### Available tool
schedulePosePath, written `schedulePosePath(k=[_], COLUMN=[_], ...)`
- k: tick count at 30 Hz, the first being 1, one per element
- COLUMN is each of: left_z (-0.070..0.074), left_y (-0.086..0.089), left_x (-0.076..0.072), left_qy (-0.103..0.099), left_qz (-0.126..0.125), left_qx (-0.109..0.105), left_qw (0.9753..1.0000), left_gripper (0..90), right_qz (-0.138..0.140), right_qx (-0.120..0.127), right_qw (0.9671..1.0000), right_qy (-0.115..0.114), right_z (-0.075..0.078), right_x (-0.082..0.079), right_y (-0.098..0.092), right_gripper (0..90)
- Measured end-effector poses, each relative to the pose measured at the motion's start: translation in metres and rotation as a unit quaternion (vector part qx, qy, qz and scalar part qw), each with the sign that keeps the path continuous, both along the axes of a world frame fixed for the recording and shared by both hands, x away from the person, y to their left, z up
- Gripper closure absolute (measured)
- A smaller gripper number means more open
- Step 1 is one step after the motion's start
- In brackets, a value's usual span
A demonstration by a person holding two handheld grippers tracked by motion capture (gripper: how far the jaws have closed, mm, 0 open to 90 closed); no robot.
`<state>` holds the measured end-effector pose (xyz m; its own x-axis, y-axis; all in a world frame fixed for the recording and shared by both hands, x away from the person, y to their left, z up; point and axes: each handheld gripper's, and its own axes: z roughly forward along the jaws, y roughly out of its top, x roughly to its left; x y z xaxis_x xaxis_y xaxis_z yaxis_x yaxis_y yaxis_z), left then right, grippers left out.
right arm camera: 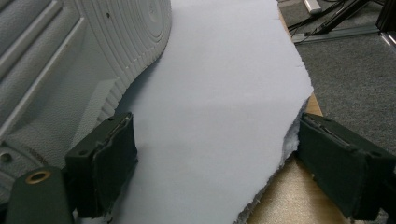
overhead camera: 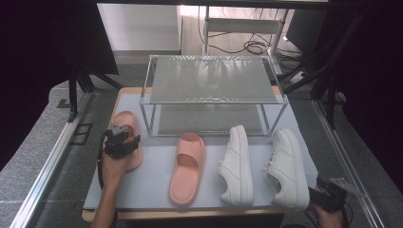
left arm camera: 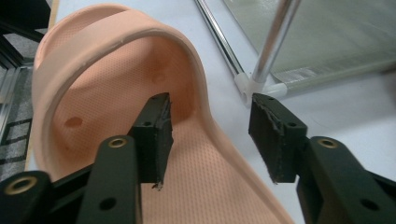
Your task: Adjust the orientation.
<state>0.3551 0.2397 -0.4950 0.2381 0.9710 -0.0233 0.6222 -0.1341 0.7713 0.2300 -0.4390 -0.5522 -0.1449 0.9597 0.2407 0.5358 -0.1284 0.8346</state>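
Four items of footwear are counted on the mat (overhead camera: pixel 157 183): two pink slides and two white sneakers. One two-tier wire rack (overhead camera: pixel 212 95) stands at the far side of the mat.

The left slide (overhead camera: pixel 127 124) lies at the left edge of the mat, just beside the rack's front left leg. The second slide (overhead camera: pixel 187 167) lies near the middle of the mat, toe toward the rack. The two sneakers are placed to its right: the inner sneaker (overhead camera: pixel 236 164) is tipped onto its side, and the outer sneaker (overhead camera: pixel 287 166) lies beside it, close to the mat's right edge.

The left gripper (overhead camera: pixel 121 141) is held over the heel half of the left slide. In the left gripper view the jaws are spread apart, and the slide's right side wall (left arm camera: pixel 205 100) is seen between them; one pad (left arm camera: pixel 156 135) is positioned over the footbed and the other (left arm camera: pixel 273 137) over the mat outside the slide. Contact between the pads and the slide cannot be told. The rack's leg (left arm camera: pixel 273 39) is visible just beyond.

The right gripper (overhead camera: pixel 319 195) is held at the near right corner of the mat, just beside the heel of the outer sneaker. In the right gripper view its jaws are spread wide with nothing between them but the mat (right arm camera: pixel 219 107); the sneaker's sole (right arm camera: pixel 93 42) is seen at the left.
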Motion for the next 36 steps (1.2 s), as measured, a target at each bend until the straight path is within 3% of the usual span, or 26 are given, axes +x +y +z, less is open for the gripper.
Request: schedulePosePath(k=[8,15,19,22,27,36], left_z=[0.002,0.007,0.007,0.007,0.009,0.015], left_y=[0.0,-0.005,-0.005,-0.004,0.002,0.013], left_x=[0.012,0.021,0.026,0.025,0.024,0.015], left_qy=[0.008,0.022,0.036,0.037,0.041,0.039], left_qz=[0.007,0.009,0.019,0.028,0.029,0.037], left_qx=[-0.002,0.011,0.009,0.01,-0.009,-0.006], left_qw=[0.9999,0.9997,0.9991,0.9989,0.9987,0.9985], left_gripper=[52.9,58.9,68.8,76.8,79.8,85.4], right_qz=[-0.002,-0.003,-0.003,-0.003,-0.003,-0.003], right_qx=[0.0,0.002,0.002,0.002,0.003,0.003], right_qw=[1.0,1.0,1.0,1.0,1.0,1.0], right_qy=[0.001,0.0,-0.002,-0.002,-0.003,-0.003], right_z=[0.0,0.0,-0.001,-0.001,-0.001,-0.001], right_x=[0.0,0.0,0.0,0.0,0.0,0.0], right_y=[0.0,0.0,0.0,0.0,0.0,0.0], right_gripper=[12.8,12.7,12.7,12.7,12.7,12.7])
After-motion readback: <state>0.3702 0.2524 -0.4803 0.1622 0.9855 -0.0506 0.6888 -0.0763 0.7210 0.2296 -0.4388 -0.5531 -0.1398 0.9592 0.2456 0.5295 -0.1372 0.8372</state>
